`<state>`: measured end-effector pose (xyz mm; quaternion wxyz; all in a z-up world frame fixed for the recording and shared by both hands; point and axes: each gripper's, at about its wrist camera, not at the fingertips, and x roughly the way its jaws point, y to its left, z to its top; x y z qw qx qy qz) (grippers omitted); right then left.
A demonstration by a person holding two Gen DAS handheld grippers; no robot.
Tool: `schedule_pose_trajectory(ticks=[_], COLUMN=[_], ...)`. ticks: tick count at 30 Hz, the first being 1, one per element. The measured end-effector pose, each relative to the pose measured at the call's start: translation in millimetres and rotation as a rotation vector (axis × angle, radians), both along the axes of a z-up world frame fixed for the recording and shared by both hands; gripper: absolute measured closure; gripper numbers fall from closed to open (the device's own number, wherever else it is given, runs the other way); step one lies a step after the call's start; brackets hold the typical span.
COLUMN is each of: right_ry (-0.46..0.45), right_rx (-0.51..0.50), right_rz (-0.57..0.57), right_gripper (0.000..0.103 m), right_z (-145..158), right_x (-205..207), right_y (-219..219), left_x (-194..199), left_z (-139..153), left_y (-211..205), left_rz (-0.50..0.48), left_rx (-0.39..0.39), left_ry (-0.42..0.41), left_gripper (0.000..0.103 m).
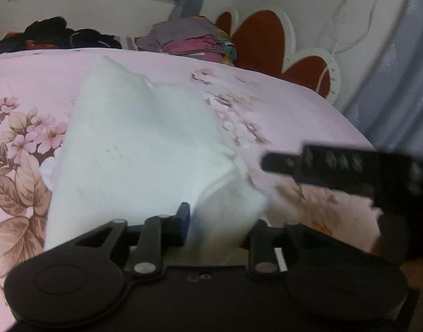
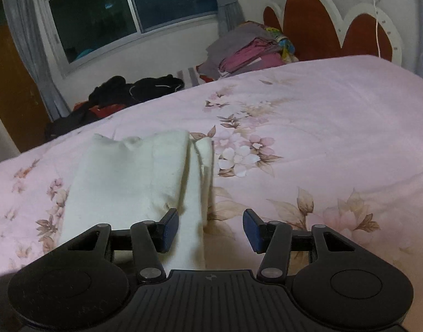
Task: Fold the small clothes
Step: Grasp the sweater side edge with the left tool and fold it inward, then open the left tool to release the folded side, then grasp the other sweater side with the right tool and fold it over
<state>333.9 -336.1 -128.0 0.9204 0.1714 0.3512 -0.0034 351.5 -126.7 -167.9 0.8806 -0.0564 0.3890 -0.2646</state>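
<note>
Both tongs work low over the near edge of the bed. Left tongs (image 1: 219, 221) have a bunched near corner of the small white soft-cloth garment (image 1: 139, 149) between their black fingers; the blue-padded left finger (image 1: 183, 215) presses against the cloth, while the other finger is hidden behind the fabric, so I cannot tell how firmly they close on it. Right tongs (image 2: 211, 229) stand wide open with nothing gripped; their two blue pads (image 2: 171, 229) are well apart, and a narrow folded strip of the white garment (image 2: 123, 174) runs on the bed between them, nearer the left pad. In the left view the right tongs (image 1: 347, 166) show as a blurred black bar to the right of the cloth.

That garment lies on the pink floral bedspread (image 2: 308, 138), partly folded, its body spread toward the left and far. Beyond it, at the far edge of the bed, sits a stack of folded purple and pink clothes (image 2: 247, 52), with a heap of dark clothes (image 2: 134, 88) to its left beneath the window (image 2: 128, 8). A red and white scalloped headboard (image 2: 322, 25) rises at the far right.
</note>
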Motion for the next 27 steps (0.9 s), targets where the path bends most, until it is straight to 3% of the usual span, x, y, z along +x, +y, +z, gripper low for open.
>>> schedule_pose_trajectory(ticks=[5,15,22,24,27], right_ry=[-0.003,0.086,0.094,0.1,0.094], right_rx=[0.077,0.198,0.224,0.201,0.161], right_rz=[0.071,0.121,0.114,0.119,0.126], right_gripper=[0.052,0.052,0.052,0.083,0.089], right_z=[3.0,-23.6,-31.7,-31.8,-27.6], right_x=[9.8,47.7,57.5,60.9,60.6], right_y=[8.1,21.0,21.0,25.1,29.7], left_x=[-19.7,-18.7,0.9,7.9,19.9], left_z=[10.4,50.5,50.8,46.7,41.1], left_y=[16.3,97.5,109.1,110.5,112.0], left_rz=[-0.059,0.123,0.196,0.217,0.235], left_rx=[0.008,-0.049,-0.031,-0.03,-0.039], left_ry=[0.009,-0.012,-0.022,-0.01,0.015], left_gripper=[0.042,0.041,0.038,0.038,0.038])
